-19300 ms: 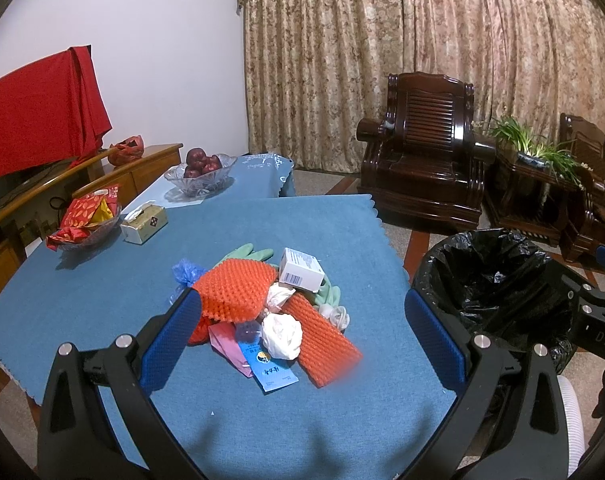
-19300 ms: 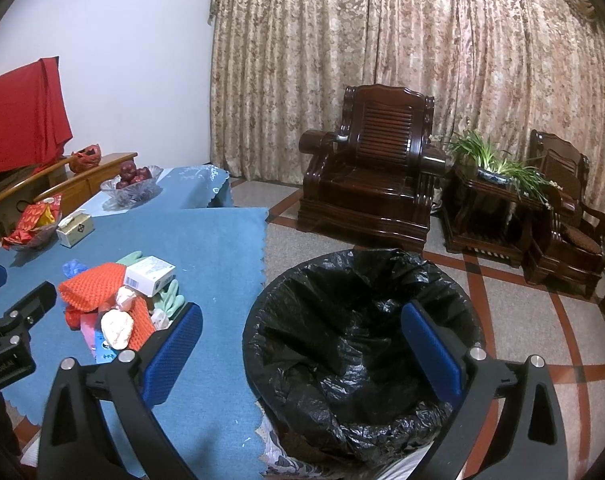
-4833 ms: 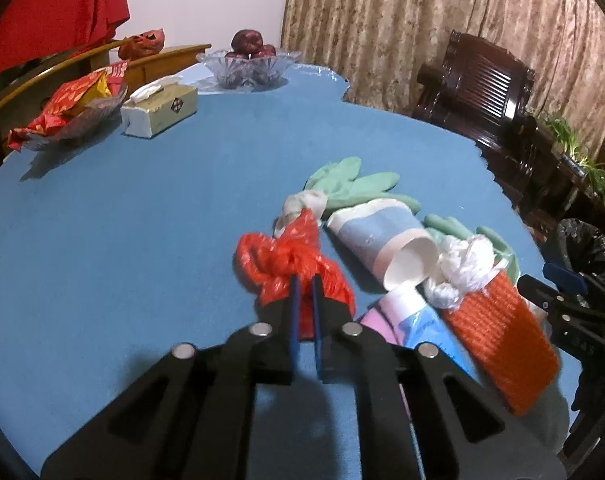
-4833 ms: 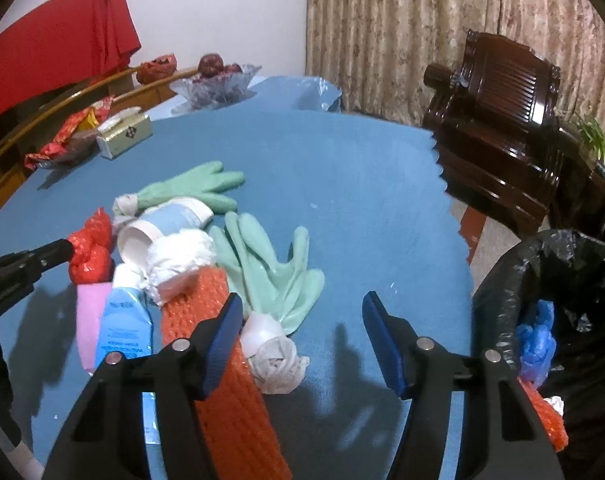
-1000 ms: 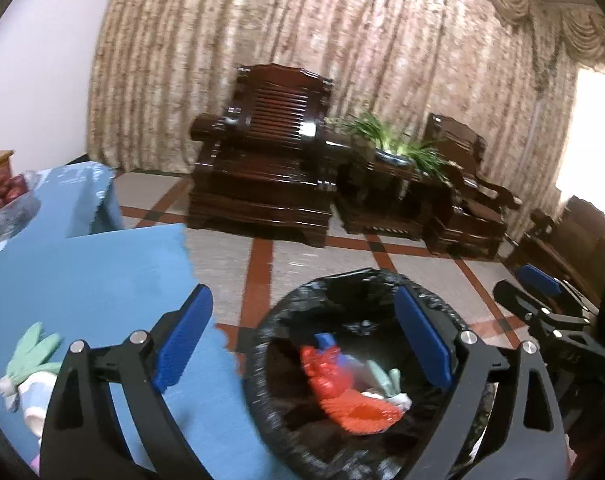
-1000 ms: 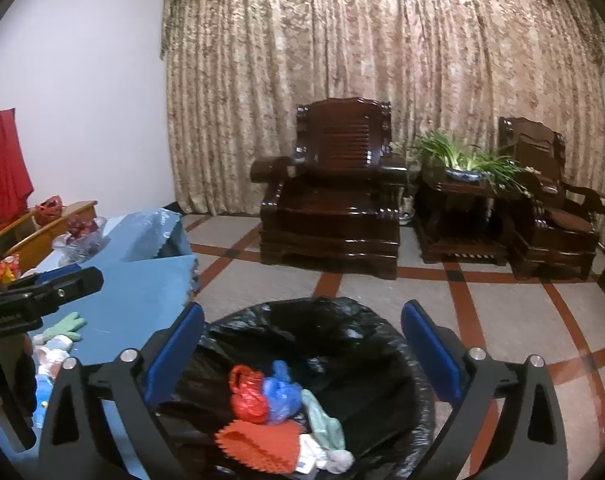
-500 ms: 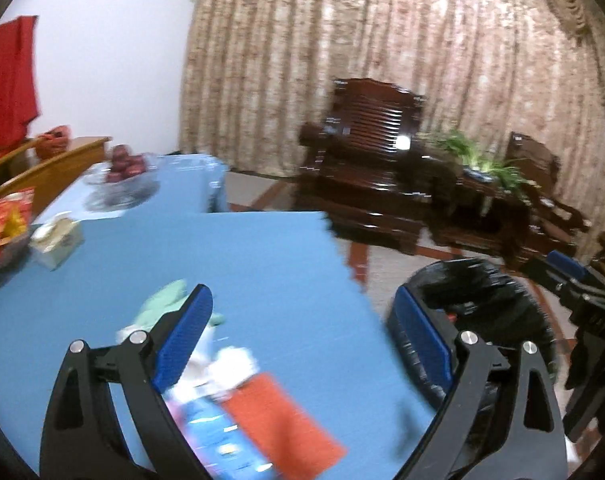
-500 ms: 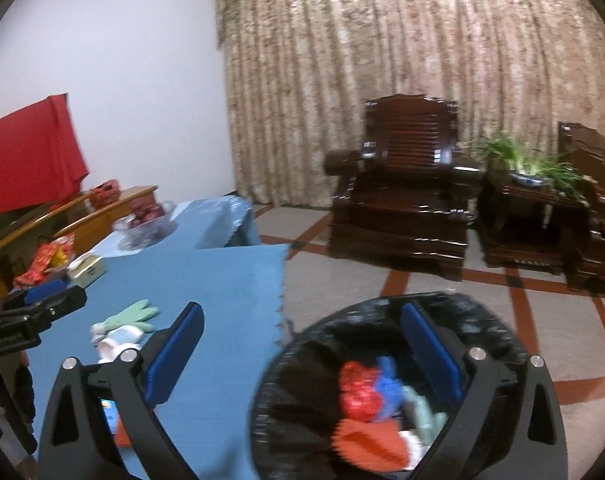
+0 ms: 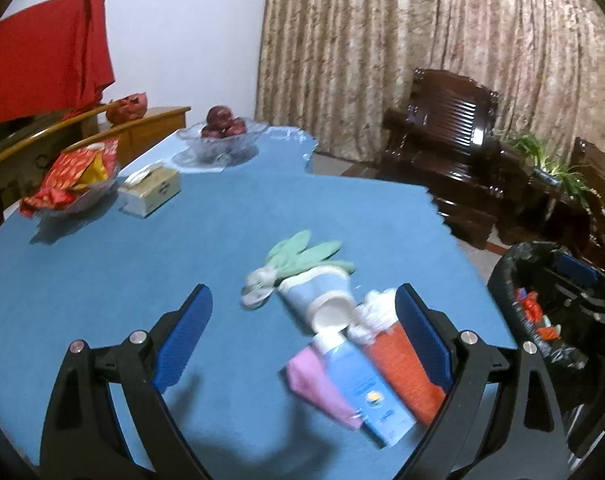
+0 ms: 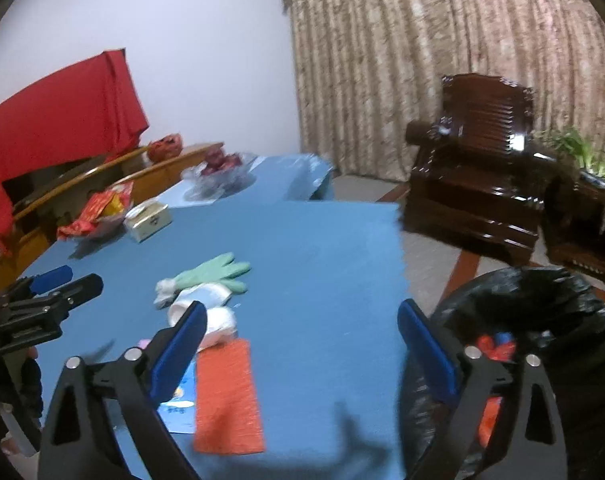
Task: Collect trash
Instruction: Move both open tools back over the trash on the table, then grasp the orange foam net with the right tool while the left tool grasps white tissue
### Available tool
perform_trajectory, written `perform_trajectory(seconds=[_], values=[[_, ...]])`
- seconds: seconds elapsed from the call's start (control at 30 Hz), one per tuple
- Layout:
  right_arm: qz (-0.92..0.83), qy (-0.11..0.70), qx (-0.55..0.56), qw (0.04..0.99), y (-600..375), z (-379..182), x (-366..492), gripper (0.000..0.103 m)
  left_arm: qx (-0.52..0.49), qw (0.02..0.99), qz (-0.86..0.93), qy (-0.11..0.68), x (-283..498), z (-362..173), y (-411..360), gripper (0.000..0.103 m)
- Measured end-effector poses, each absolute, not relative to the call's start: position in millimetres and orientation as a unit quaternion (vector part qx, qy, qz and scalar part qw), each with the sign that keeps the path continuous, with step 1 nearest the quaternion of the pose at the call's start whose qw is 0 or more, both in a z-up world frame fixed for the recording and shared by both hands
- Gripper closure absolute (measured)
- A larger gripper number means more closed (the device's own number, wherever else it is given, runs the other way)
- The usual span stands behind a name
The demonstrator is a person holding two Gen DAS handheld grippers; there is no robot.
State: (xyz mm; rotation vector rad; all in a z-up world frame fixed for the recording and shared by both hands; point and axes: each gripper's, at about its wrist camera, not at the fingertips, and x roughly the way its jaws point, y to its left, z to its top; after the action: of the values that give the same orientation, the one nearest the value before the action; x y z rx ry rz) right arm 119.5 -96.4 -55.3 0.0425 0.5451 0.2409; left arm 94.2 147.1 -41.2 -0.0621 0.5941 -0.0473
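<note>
Left gripper (image 9: pixel 302 332) and right gripper (image 10: pixel 298 344): both released, empty, above tabletop (image 9: pixel 142 264). Trash pile (image 9: pixel 342 336) near tabletop's right edge; trash bin (image 10: pixel 542 320) just beyond that edge.

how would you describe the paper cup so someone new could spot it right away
On the blue table, look at the litter pile near the edge by the black bin. The paper cup lies on its side just in front of the green glove. It is the only pale blue cone with a white open mouth.
</note>
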Motion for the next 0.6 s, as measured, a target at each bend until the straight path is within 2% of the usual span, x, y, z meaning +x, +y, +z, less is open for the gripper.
perform_trajectory(seconds=[0.27, 0.6], values=[[0.136, 0.304, -0.003, 0.943, -66, -89, 125, 0.017, -0.031, 0.947, -0.01, 0.319, 93, -68, 162, 0.013], [0.14, 0.352, -0.013, 0.925, -51, -127, 140, 0.029, -0.033, 0.941, -0.004, 0.336, 95, -90, 171, 0.013]])
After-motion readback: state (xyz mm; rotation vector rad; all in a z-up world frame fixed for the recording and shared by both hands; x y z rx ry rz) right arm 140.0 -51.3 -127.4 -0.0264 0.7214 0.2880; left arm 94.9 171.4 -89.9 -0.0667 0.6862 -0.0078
